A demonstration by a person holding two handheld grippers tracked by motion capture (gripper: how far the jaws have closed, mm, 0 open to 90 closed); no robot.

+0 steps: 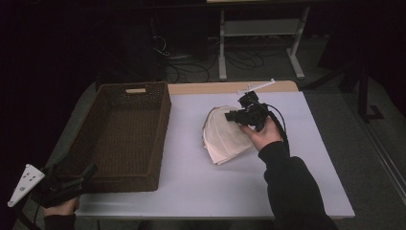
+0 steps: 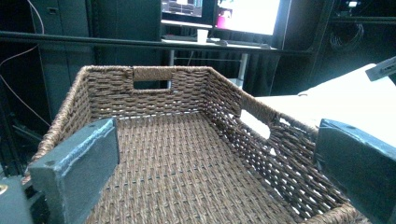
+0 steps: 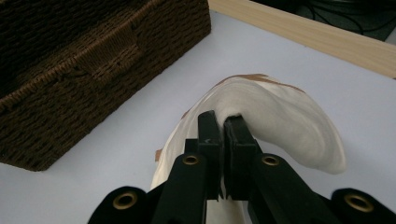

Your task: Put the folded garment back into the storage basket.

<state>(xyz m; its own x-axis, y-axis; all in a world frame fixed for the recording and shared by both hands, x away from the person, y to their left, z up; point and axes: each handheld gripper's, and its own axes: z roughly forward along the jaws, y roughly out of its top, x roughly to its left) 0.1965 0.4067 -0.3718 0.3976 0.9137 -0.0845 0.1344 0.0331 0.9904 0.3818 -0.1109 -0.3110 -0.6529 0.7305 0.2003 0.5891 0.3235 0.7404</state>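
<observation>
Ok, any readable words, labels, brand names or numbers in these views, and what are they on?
None can be read.
Monitor screens behind the wicker basket: lit, content too blurred to read.
White cloth, shut in the right gripper: no print shows.
Left gripper: grey plate bears holes, no text.

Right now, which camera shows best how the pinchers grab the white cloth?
The right gripper view: the right gripper has its jaws shut on a fold of the white cloth, close up. The high view shows the cloth small, under the hand.
</observation>
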